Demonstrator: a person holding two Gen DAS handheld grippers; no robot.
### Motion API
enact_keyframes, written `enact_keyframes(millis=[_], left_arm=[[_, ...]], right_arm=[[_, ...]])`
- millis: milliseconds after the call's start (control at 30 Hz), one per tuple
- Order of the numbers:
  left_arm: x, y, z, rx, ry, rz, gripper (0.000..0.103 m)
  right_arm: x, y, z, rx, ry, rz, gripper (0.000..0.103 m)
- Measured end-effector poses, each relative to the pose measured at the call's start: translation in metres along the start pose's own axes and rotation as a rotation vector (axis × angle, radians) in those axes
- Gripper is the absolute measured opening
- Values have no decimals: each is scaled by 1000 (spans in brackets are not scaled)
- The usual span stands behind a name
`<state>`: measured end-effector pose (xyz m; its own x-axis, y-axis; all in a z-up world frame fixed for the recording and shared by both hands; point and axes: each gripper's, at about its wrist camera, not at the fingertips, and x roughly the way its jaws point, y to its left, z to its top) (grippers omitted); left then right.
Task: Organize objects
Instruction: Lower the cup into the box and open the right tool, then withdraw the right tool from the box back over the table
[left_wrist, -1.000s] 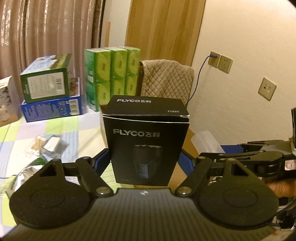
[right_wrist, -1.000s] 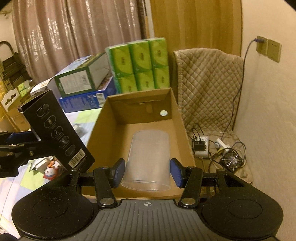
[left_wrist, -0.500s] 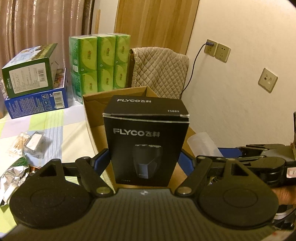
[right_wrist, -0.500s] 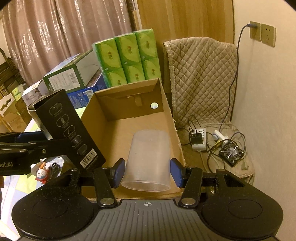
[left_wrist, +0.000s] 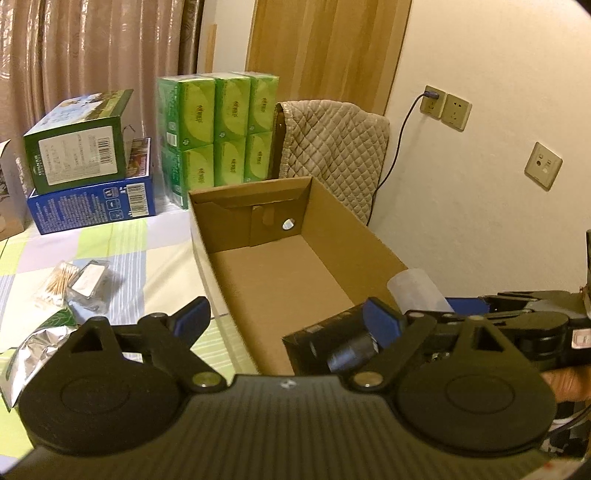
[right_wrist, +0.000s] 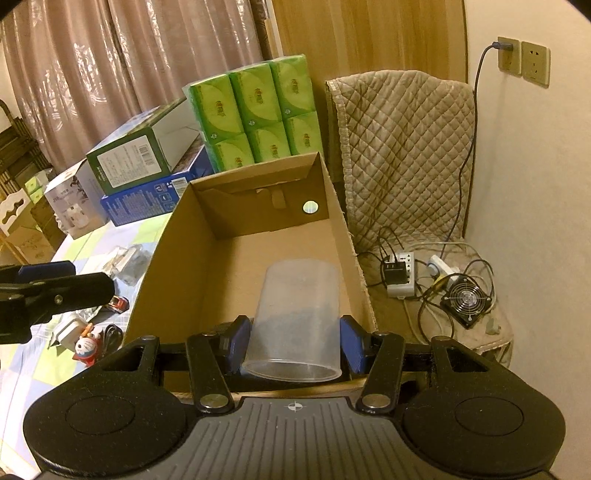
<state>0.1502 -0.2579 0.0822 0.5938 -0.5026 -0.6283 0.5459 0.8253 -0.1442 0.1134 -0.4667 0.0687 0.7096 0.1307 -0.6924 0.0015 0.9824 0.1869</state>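
Nearest in the left wrist view, the left gripper (left_wrist: 286, 319) now stands wide open with nothing between its blue pads, while half a second ago it was closed on the black shaver box (left_wrist: 332, 347). This box now lies tipped on its side in the near end of the cardboard box (left_wrist: 369, 236), just beside the right pad, so I judge that it has just been released there and its part of the task is done. In the right wrist view, the right gripper (right_wrist: 293, 345) is closed on the clear plastic cup (right_wrist: 297, 321), as before, and holds it over the near end of the same cardboard box; it seems the next thing to go in. Farther away, on the checked bed cover (left_wrist: 147, 251), the cotton swabs (left_wrist: 55, 282) and other small things are not yet sorted.
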Motion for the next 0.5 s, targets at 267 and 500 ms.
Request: enact_keyframes(millis=[267, 500], left_arm=[[-6, 12, -6, -18, -1, 22, 88], [-11, 27, -15, -33, 6, 55, 93]], right_arm=[[6, 7, 4, 4, -10, 17, 50], [11, 7, 3, 28, -45, 40, 74]])
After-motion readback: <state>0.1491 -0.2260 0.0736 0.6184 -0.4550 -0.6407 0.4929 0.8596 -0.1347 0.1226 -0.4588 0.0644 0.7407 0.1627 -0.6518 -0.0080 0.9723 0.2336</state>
